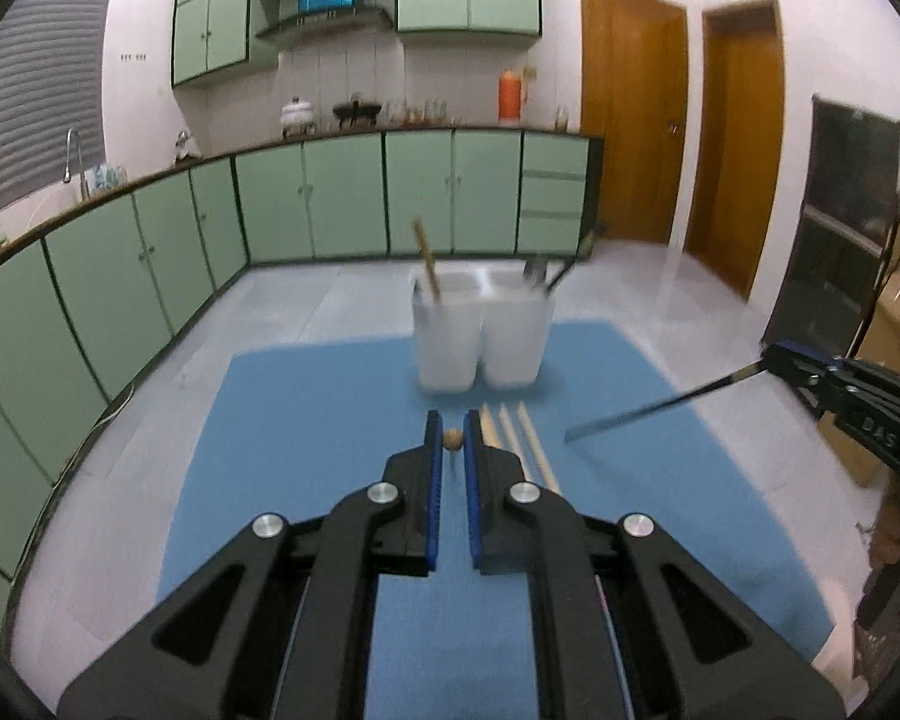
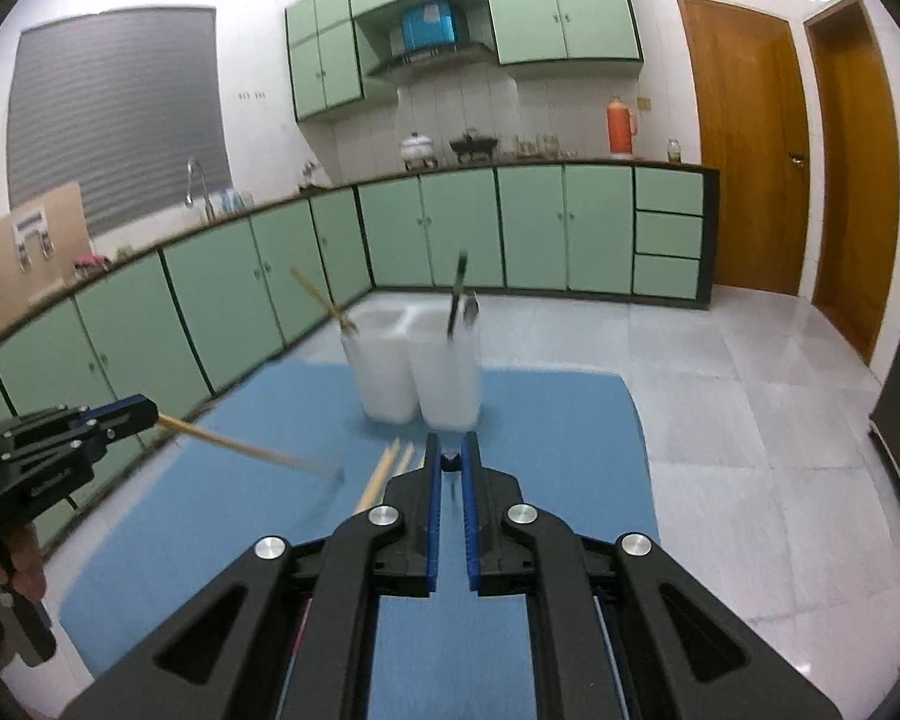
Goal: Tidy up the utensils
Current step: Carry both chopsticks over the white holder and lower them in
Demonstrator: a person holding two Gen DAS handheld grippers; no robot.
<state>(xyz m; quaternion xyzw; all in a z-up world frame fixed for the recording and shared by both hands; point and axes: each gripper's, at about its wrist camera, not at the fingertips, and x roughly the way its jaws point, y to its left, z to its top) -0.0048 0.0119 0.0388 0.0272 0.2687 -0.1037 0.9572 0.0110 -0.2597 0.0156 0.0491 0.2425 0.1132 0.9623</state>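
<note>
Two white holder cups (image 1: 480, 336) stand side by side on a blue mat (image 1: 306, 420). The left cup holds a wooden chopstick (image 1: 427, 264), the right cup dark utensils (image 1: 546, 276). My left gripper (image 1: 452, 439) is shut on a wooden chopstick, seen end-on; in the right wrist view it juts sideways (image 2: 240, 447) from that gripper (image 2: 150, 411). My right gripper (image 2: 450, 461) is shut on a black chopstick, which shows lengthwise in the left wrist view (image 1: 660, 405). Several wooden chopsticks (image 1: 525, 444) lie on the mat before the cups.
The mat lies on a pale tiled surface (image 2: 750, 420). Green kitchen cabinets (image 1: 150, 276) run along the back and left, wooden doors (image 1: 630, 120) at the right. A dark cabinet (image 1: 840, 240) stands at the far right.
</note>
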